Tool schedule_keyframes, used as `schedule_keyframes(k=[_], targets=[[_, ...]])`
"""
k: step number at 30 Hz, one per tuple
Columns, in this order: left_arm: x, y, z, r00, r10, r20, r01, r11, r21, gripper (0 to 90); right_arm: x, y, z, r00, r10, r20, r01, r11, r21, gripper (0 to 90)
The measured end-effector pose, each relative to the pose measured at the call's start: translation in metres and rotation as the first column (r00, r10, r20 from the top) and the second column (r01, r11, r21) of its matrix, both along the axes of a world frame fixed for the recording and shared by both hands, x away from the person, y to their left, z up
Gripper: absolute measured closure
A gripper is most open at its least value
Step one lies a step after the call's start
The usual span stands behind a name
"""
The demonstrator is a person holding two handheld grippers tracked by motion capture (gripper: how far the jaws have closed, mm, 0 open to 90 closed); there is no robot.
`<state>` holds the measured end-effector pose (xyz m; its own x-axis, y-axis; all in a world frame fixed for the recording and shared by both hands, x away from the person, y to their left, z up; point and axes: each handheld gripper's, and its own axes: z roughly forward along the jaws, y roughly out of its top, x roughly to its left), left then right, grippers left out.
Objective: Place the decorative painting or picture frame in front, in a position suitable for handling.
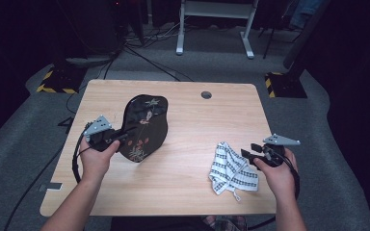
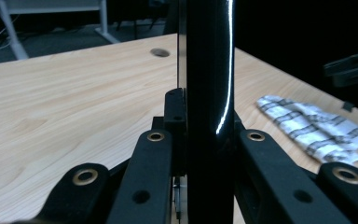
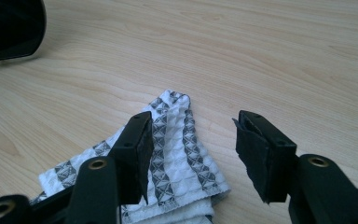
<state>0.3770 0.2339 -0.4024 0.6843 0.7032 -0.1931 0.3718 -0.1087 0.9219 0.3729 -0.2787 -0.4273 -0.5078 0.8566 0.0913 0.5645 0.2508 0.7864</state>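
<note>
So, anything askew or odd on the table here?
The black tray is tipped up on edge, clamped by the left gripper, not lying flat. The cloth lies crumpled under the open right gripper. Nothing spilled or damaged.

I read the surface [image 1: 192, 144] as pale wood or wood-look laminate, smooth and matt, with fine grain lines. The tray [image 1: 144, 126] left of centre in the high view looks lacquered: deep black, mirror-glossy, with a painted flower pattern; in the left gripper view its edge throws a bright streak. The cloth [image 1: 232, 169] at lower right is woven, waffle-textured, white with dark patterned stripes. My right hand-held gripper [image 3: 191, 149] shows matt black plastic jaws, brass-coloured rivets and rough dark pads.
</note>
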Motion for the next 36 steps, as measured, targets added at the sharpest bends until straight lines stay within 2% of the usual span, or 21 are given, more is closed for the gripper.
schedule_keyframes(k=[4, 6, 10, 12, 16, 17, 22, 24, 26, 30, 32, 36], targets=[[0.0, -0.009, 0.003, 0.9992, -0.039, -0.004, 0.039, 0.9991, -0.017, 80.8, 0.0, 0.0, 0.0, 1.0, 0.002, 0.003, -0.002, 1.0, -0.001, 47.3], [-0.002, -0.02, 0.004, 0.9974, -0.072, -0.004, 0.072, 0.9973, -0.016, 80.8, -0.001, 0.001, 0.0, 1.0, 0.002, 0.001, -0.002, 1.0, 0.0, 47.3], [-0.002, -0.03, 0.003, 0.9952, -0.098, 0.0, 0.098, 0.9949, -0.022, 80.8, -0.002, 0.002, 0.001, 1.0, 0.006, 0.0, -0.006, 1.0, -0.002, 47.2], [-0.003, -0.04, 0.002, 0.9935, -0.114, 0.004, 0.114, 0.9923, -0.048, 80.8, -0.002, 0.004, 0.0, 0.9999, 0.01, 0.001, -0.01, 1.0, -0.006, 47.3], [-0.004, -0.051, 0.0, 0.9909, -0.132, 0.029, 0.133, 0.9899, -0.049, 80.8, -0.001, 0.007, -0.001, 0.9998, 0.017, -0.006, -0.017, 1.0, -0.012, 47.2], [-0.004, -0.059, -0.002, 0.989, -0.144, 0.033, 0.145, 0.9883, -0.045, 80.8, -0.001, 0.009, -0.002, 0.9998, 0.019, -0.008, -0.019, 1.0, -0.015, 47.2], [-0.004, -0.071, -0.01, 0.9861, -0.163, 0.03, 0.164, 0.9856, -0.039, 80.8, 0.0, 0.012, -0.002, 0.9995, 0.029, -0.009, -0.029, 0.999, -0.023, 47.2], [-0.004, -0.074, -0.013, 0.9844, -0.171, 0.043, 0.172, 0.9844, -0.038, 80.8, -0.001, 0.013, -0.002, 0.9995, 0.031, -0.009, -0.032, 0.999, -0.023, 47.1], [-0.002, -0.075, -0.016, 0.9778, -0.201, 0.059, 0.204, 0.9783, -0.039, 80.7, -0.001, 0.012, -0.001, 0.9995, 0.031, -0.007, -0.031, 0.999, -0.022, 47.1], [0.001, -0.073, -0.02, 0.9742, -0.222, 0.042, 0.224, 0.9724, -0.065, 80.5, -0.001, 0.013, -0.002, 0.9994, 0.033, -0.009, -0.033, 0.999, -0.026, 46.2], [0.003, -0.071, -0.023, 0.9702, -0.24, 0.037, 0.242, 0.9677, -0.072, 80.4, 0.0, 0.014, -0.002, 0.9993, 0.036, -0.009, -0.036, 0.999, -0.027, 45.9], [0.003, -0.067, -0.024, 0.9597, -0.277, 0.045, 0.279, 0.9588, -0.051, 79.9, 0.0, 0.015, -0.001, 0.9991, 0.042, -0.005, -0.042, 0.999, -0.028, 45.1]])
